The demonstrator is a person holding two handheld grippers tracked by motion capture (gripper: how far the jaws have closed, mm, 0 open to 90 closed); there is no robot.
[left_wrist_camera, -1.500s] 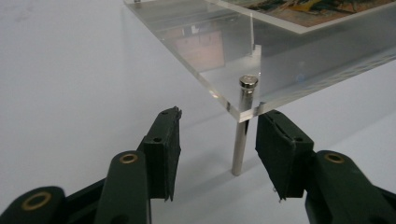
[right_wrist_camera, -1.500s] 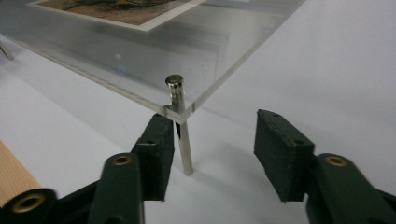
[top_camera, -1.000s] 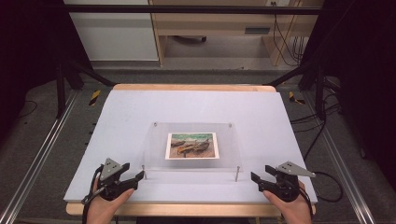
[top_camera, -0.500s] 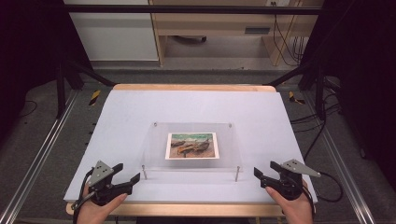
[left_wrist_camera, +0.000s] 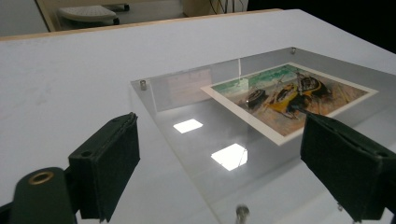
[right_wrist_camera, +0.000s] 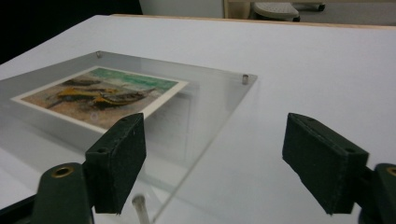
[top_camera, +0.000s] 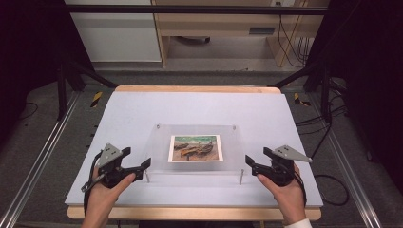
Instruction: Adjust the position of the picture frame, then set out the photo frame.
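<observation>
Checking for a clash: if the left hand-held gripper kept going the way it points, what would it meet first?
Probably the clear acrylic frame: its near left edge sits between the open jaws of the left hand-held gripper.

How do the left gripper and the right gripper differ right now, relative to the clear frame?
The left gripper sits at the clear frame's near left corner, its tips at the edge; the right gripper sits at the near right corner, slightly clear of it. The left points right, the right points left. Both are open, holding nothing.
</observation>
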